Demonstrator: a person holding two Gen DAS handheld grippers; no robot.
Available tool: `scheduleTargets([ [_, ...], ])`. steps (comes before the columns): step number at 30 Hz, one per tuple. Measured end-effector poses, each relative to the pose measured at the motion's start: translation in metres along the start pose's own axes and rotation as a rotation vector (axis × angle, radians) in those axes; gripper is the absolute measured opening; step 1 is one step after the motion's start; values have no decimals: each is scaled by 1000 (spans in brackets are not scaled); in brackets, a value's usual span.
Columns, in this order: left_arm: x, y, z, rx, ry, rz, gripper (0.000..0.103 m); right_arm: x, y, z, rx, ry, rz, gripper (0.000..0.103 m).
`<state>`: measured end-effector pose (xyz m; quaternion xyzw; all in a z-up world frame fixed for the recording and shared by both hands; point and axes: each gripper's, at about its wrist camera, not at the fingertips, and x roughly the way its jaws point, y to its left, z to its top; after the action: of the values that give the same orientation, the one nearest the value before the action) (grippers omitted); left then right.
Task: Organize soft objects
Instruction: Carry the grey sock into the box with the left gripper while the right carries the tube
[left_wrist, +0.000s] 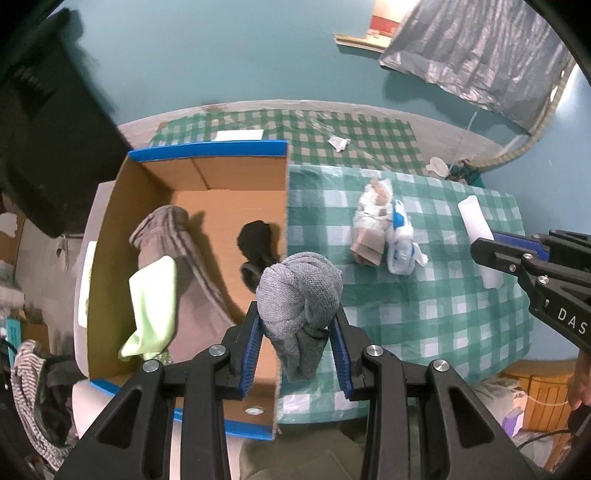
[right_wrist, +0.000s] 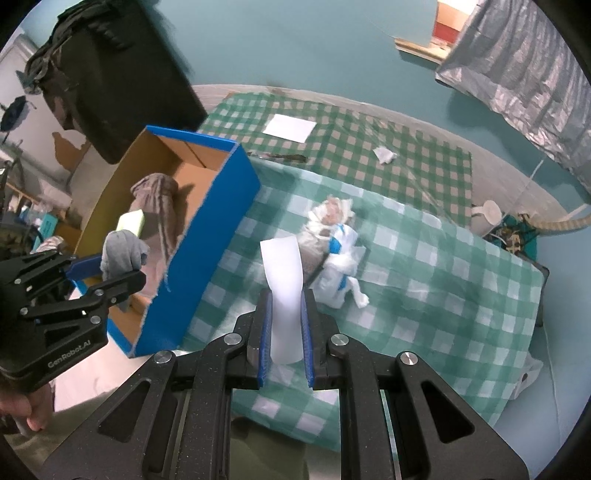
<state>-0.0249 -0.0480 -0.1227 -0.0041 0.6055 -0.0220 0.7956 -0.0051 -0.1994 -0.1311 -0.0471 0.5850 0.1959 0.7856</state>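
Bulging above the jaws, the grey knitted sock bundle (left_wrist: 299, 291) looks knotted.

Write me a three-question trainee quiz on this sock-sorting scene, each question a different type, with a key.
1. True or false: the left gripper is shut on a balled grey sock.
2. Multiple choice: what does the right gripper hold? A) a black sock B) a white folded strip C) a crumpled tissue
3. Fill in: the light green cloth lies inside the ____ with blue outer walls.

Key
1. True; the blue pads press it from both sides.
2. B; the strip stands up between the closed pads.
3. Cardboard box; it also holds a grey striped sock and a black sock.
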Motion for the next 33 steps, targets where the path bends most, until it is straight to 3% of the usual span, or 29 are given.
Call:
scheduleTargets([
  [33,-3,98,-2,-161,9,62,35,37,109,57,-166,27,98,13],
])
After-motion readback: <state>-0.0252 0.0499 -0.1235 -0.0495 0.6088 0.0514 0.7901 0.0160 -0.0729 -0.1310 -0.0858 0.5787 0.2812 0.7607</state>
